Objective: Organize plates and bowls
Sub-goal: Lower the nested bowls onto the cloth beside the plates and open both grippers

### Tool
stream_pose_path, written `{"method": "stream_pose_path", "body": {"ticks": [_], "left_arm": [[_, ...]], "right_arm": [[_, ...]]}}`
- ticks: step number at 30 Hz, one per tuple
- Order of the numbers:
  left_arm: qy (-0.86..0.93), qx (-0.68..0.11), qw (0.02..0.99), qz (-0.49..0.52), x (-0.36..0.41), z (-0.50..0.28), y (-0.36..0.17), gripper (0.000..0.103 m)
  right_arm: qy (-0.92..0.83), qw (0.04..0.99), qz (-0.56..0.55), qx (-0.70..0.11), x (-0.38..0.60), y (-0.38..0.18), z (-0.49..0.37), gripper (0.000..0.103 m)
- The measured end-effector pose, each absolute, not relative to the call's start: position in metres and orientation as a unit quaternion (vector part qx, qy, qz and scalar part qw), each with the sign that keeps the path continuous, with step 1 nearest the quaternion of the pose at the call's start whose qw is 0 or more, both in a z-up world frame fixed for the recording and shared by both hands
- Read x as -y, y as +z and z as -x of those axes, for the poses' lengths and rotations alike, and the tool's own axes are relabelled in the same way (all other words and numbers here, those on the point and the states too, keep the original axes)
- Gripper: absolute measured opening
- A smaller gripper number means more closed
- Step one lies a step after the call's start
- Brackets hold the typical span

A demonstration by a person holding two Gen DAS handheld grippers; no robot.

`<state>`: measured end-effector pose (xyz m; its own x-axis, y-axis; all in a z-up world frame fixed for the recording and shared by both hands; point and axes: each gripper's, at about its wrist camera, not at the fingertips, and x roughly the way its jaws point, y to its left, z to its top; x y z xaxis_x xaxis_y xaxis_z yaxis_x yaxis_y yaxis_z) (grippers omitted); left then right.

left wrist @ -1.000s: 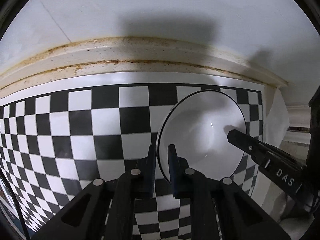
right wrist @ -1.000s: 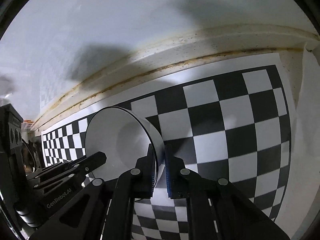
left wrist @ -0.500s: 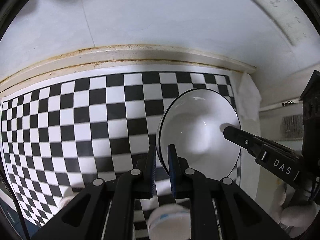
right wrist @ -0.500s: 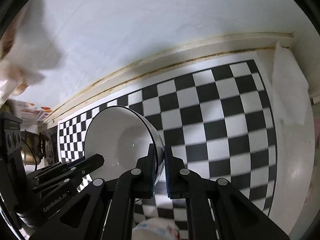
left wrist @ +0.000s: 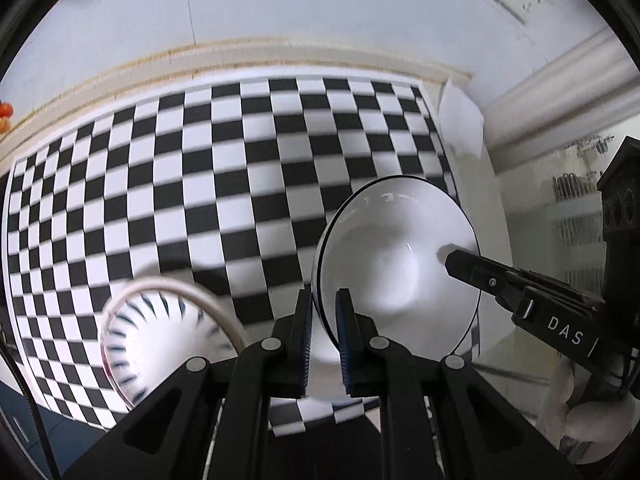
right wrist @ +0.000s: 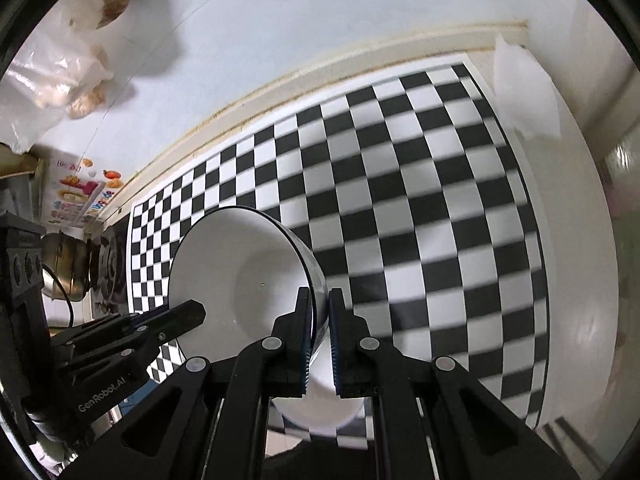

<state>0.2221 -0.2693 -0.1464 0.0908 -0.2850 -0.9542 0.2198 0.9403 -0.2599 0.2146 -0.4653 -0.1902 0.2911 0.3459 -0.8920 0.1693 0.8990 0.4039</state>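
Both my jaws are clamped on one white bowl point(left wrist: 396, 256), held tilted above the checkered counter point(left wrist: 200, 184): left gripper point(left wrist: 322, 320) on one side of its rim, right gripper point(right wrist: 319, 320) on the opposite side. Left view only: a striped bowl point(left wrist: 160, 332) on the counter, just beside my left jaws, interior looks empty, blurred. Right view only: plastic bags point(right wrist: 56, 68) and a metal pot point(right wrist: 64, 268) at far left. White bowl holds nothing.
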Motion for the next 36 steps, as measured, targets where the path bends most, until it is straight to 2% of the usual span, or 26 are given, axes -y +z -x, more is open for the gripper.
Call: {"method": "stream_pose_path", "body": {"ticks": [13, 36], "left_arm": [[-0.155, -0.693, 0.704, -0.005, 0.269, -0.18, -0.204, 0.01], [-0.142, -0.707, 0.692, -0.033, 0.277, -0.171, -0.227, 0.01]], "right_arm": [[0.053, 0.737, -0.219, -0.638, 0.452, -0.26, -0.158, 0.01], [0.044, 0.723, -0.188, -0.664, 0.436, -0.286, -0.158, 0.01]]}}
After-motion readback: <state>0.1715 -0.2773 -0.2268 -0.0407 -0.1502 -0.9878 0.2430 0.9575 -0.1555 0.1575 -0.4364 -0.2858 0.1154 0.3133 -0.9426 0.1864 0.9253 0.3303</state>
